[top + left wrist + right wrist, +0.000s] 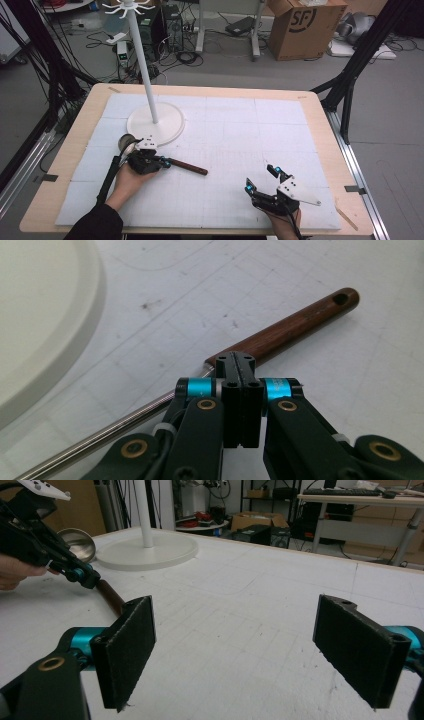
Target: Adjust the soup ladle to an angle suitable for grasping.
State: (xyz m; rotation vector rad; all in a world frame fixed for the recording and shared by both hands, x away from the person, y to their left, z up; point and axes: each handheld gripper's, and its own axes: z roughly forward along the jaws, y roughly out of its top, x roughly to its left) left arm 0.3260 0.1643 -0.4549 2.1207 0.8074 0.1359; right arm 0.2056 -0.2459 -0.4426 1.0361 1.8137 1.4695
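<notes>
A ladle lies on the white mat, its brown wooden handle (pixel 189 167) pointing right and its steel bowl (pixel 127 142) by the stand's base. My left gripper (pixel 167 161) is shut, and its tips (pixel 239 360) sit over the spot where the steel shaft (pixel 100 435) meets the handle (pixel 300 325); nothing shows between the jaws. My right gripper (pixel 261 179) stands wide open near the table's front right, with bare mat between its pads (pixel 127 650). The right gripper view also shows the left gripper (pixel 90 580), the handle (pixel 112 597) and the bowl (pixel 80 540).
A white hanger stand rises from a round base (pixel 156 125) at the mat's back left, with a tall pole (pixel 142 60) and hooks on top. The base edge (pixel 40 315) lies close to the ladle. A cardboard box (pixel 305 25) and cables are on the floor beyond the table.
</notes>
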